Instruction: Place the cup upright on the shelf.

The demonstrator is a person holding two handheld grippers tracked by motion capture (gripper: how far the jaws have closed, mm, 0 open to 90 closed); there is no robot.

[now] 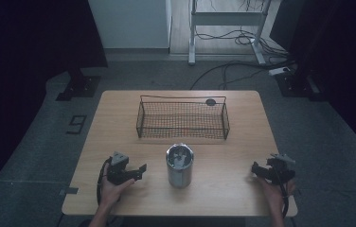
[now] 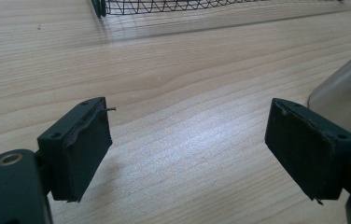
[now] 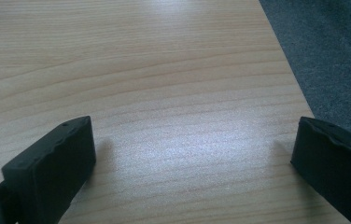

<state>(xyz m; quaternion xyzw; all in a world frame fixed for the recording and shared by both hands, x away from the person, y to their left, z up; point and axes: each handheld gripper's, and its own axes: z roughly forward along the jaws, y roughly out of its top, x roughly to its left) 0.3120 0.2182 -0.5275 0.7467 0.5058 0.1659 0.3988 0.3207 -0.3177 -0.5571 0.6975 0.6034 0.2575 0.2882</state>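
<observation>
Steel cylindrical canister [image 1: 180,165] upright mid-desk, near of black wire basket [image 1: 182,119]. Left hand-held gripper [image 1: 137,172] wide, empty, left of canister. Right hand-held gripper [image 1: 257,170] wide, empty, beside right edge of wooden desk [image 1: 119,109].

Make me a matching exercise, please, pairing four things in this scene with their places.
Things:
1. wire basket
2. metal canister
3. left claw
4. right claw

Places:
A. by the right edge of the table
B. far half of the table
C. left of the canister
D. middle, in front of the basket

Pairs: 1-B, 2-D, 3-C, 4-A
</observation>
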